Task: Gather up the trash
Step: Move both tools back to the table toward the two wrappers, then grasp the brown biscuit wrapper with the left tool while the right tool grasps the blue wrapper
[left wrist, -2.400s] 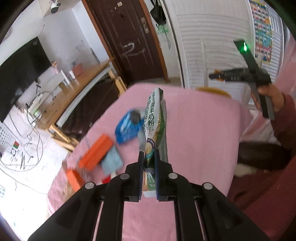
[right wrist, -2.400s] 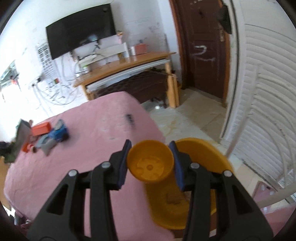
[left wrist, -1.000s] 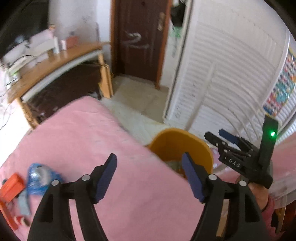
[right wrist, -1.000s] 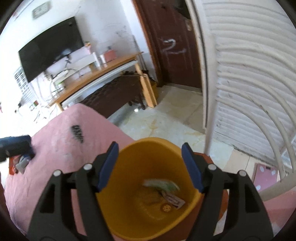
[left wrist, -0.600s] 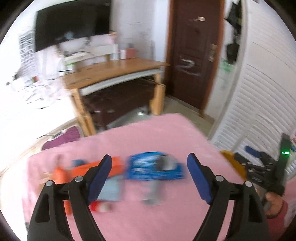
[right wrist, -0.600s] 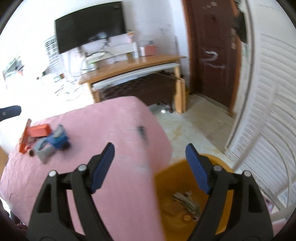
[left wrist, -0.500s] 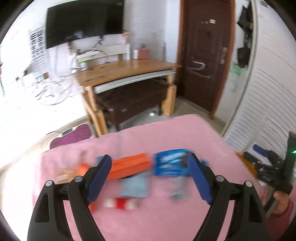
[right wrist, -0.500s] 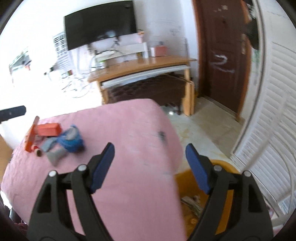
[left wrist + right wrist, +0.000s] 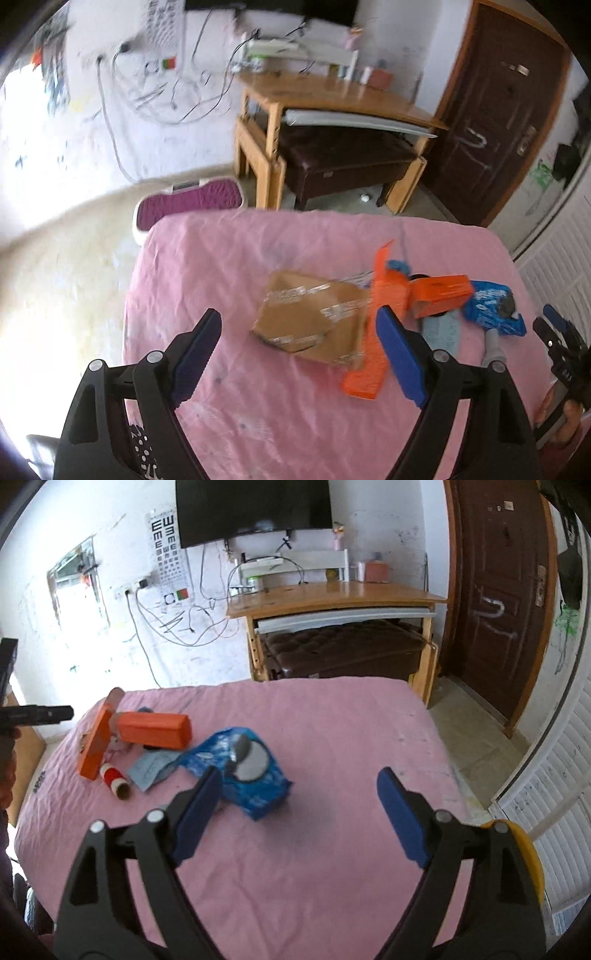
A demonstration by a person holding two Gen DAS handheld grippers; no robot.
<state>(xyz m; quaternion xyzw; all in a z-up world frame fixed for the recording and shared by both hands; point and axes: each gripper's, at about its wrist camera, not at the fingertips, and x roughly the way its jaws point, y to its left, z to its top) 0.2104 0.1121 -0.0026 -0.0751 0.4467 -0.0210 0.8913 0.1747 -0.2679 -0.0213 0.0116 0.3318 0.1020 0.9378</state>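
I am holding my left claw (image 9: 299, 354) spread wide over the pink-covered table (image 9: 229, 280), nothing between its blue pads; low in the frame its arms are cutting off the near part of the cloth. Past the pads a taped cardboard box (image 9: 314, 319) is lying at mid frame, its right edge tucked under a long orange carton (image 9: 380, 325) whose lower end my right pad is partly covering. A second orange box (image 9: 441, 290) is sitting just right of it, and a crumpled blue wrapper (image 9: 493, 308) further right. My right claw (image 9: 299, 812) is still opening, empty as well. In its view the blue wrapper (image 9: 245, 771) is lying just beyond the left pad, partly hidden by it, with a red-and-white tube (image 9: 114, 777) and a pale blue paper (image 9: 149, 770) at mid left. The yellow trash bin (image 9: 528, 860) is showing only as a rim behind the right arm at lower right. Everything is slightly smeared by motion, so print on the packaging is unreadable.
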